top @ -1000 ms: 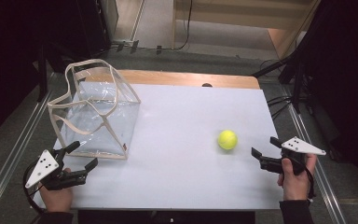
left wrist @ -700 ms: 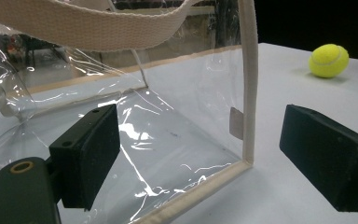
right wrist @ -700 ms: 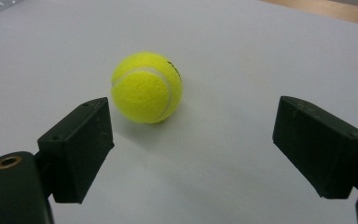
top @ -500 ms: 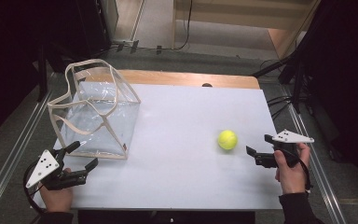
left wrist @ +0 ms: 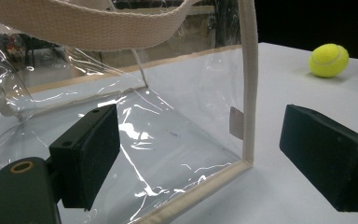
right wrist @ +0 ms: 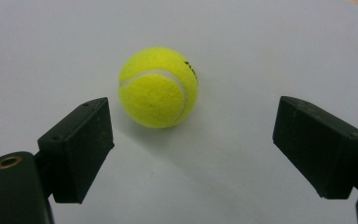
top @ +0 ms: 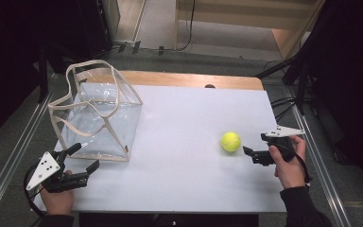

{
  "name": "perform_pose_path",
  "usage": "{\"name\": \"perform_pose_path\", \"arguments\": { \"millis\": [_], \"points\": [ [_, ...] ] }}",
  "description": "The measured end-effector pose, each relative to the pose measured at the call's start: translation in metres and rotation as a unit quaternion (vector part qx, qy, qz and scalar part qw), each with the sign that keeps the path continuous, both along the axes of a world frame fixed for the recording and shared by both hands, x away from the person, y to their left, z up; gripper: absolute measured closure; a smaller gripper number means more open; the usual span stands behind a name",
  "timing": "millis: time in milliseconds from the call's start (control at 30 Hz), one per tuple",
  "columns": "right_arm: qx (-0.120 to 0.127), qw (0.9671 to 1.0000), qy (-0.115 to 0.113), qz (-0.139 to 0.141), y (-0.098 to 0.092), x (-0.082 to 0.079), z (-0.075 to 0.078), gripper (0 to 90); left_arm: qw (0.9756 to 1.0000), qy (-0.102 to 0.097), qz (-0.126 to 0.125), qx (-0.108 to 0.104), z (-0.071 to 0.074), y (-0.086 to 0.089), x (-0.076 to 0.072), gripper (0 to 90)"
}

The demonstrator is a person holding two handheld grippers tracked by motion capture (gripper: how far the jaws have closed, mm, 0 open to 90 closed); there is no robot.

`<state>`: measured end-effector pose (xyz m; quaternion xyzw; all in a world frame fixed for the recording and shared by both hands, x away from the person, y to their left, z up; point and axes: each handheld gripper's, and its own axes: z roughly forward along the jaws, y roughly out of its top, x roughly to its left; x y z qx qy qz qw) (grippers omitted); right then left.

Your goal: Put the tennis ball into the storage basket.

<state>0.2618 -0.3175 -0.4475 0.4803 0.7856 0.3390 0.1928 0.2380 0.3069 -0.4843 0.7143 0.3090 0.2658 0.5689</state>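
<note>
Left gripper (top: 86, 157): held in the person's left hand (top: 56, 198) at the near left corner of the table; its jaws stand wide apart with nothing between the pads. In the left gripper view the two black pads (left wrist: 91, 151) frame the near lower corner of the bag without touching it.

Clear bag (top: 101, 120): a transparent plastic tote with beige webbing edges and handles, standing upright and open-topped on the left part of the table, just beyond the left gripper. In the left gripper view its near vertical edge strip (left wrist: 249, 88) runs down to the bottom corner, and a beige handle strap (left wrist: 88, 25) crosses the top.

Table (top: 184, 123): a white surface with a wooden strip along its far edge.

Tennis ball (top: 230, 141): yellow-green, resting on the bare white surface to the right of centre, well apart from the bag. It is the thing the right gripper points at; it lies free, touched by nothing. In the right gripper view it sits ahead of the jaws, nearer the left pad.

Right gripper (top: 248, 153): held in the person's right hand (top: 288, 163) near the right edge of the table, pointing toward the ball from just beside it. Its jaws are spread wider than the ball and hold nothing; the pads (right wrist: 81, 144) remain short of the ball.
</note>
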Motion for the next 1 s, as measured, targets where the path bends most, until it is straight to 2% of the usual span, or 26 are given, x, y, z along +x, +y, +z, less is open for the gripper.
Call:
{"name": "perform_pose_path", "arguments": {
  "millis": [333,600,667,867,967,1000],
  "points": [
    [-0.018,0.9996,0.014,0.015,0.008,0.011,0.004,9.3,1.0,0.001,0.0,0.003,0.0,0.0,0.0,12.8],
    [-0.027,0.9984,0.035,0.036,0.012,0.019,0.006,9.4,1.0,0.001,-0.001,0.005,0.0,0.0,0.0,12.8],
    [-0.026,0.9978,0.049,0.037,0.013,0.022,0.005,9.4,1.0,0.001,0.0,0.004,0.0,0.0,0.0,12.9],
    [-0.037,0.9969,0.061,0.033,0.016,0.031,0.002,9.3,1.0,0.001,0.0,0.005,0.0,0.0,0.0,12.8],
    [-0.04,0.9963,0.07,0.028,0.019,0.035,0.002,1.0,1.0,0.001,0.0,0.006,0.0,0.0,0.0,12.8],
    [-0.04,0.996,0.074,0.03,0.02,0.037,0.002,1.0,1.0,0.001,0.0,0.005,0.0,0.0,0.0,12.8]
  ]
}}
